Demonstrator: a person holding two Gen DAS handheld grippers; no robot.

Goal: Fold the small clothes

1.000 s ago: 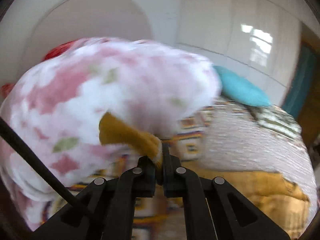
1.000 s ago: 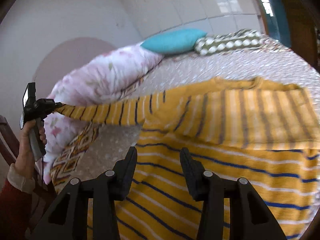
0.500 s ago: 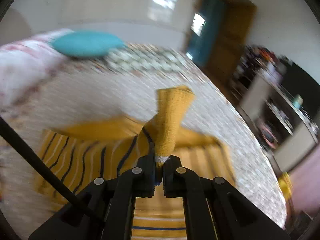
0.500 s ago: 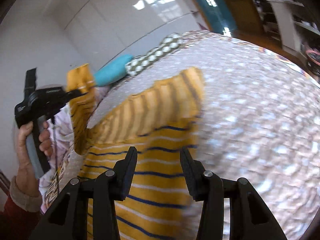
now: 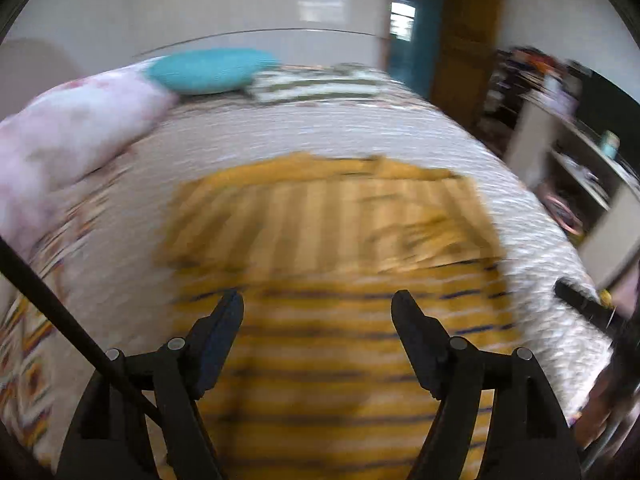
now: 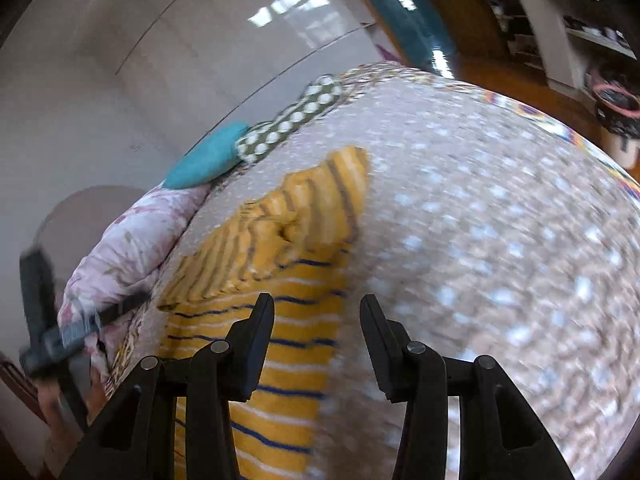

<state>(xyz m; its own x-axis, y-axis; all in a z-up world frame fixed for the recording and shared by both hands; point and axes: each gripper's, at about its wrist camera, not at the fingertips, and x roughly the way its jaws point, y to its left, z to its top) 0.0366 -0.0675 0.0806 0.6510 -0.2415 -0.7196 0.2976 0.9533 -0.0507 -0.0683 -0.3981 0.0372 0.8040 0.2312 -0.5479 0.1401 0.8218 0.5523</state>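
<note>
A yellow sweater with dark blue and white stripes (image 5: 320, 264) lies flat on the bed, its sleeve folded across the upper part. It also shows in the right wrist view (image 6: 280, 264). My left gripper (image 5: 318, 306) is open and empty, above the sweater's body. My right gripper (image 6: 316, 308) is open and empty, over the sweater's right edge. The left gripper also shows blurred at the left of the right wrist view (image 6: 60, 332).
The bed has a speckled pinkish cover (image 6: 500, 240). A floral pink quilt (image 5: 68, 136), a teal pillow (image 5: 208, 70) and a checked green pillow (image 5: 320, 86) lie at the head. Shelves (image 5: 580, 168) and a door (image 5: 464, 28) stand to the right.
My left gripper has let go of the sleeve and opened; the sleeve now lies folded across the sweater. Both views have swung right. The right gripper stays open.
</note>
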